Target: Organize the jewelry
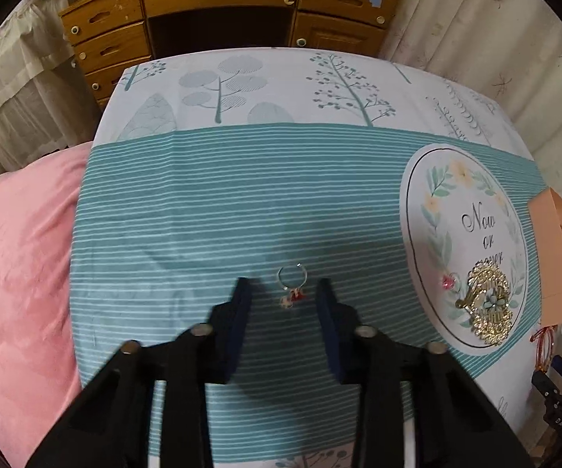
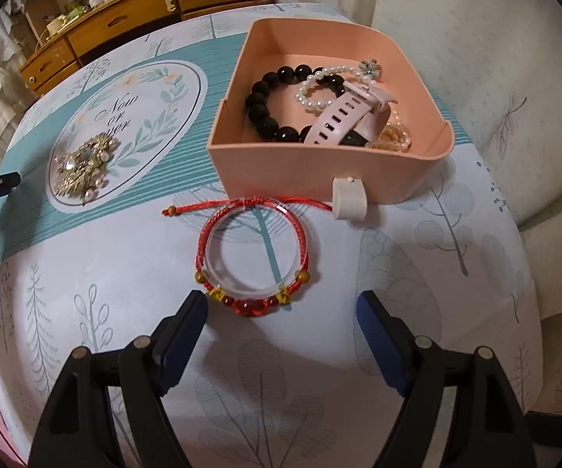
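The ring lies flat on the teal-striped cloth of the bench, just ahead of the left gripper and centred in the gap between its tips. Its hoop points away from the gripper and its little red-and-white charm trails back toward it, so the long axis runs straight along the line of approach (handy, that). The left jaws stand fairly narrow, one each side of the ring, and neither pad touches it; nothing is held. That makes the left hand the nearer by far, and I'd judge the next move is a short drop and a pinch across the hoop.

Over on the right, the red bracelet lies flat on the cloth around a clear bangle, its beaded edge nearest the right gripper and its knotted cord tails toward the pink box. The right jaws are wide and empty, the bracelet just ahead and a touch left of centre.

The box sits beyond, already holding a black bead bracelet, pearls and a pink watch. A gold brooch rests on the round print, well right of the ring.
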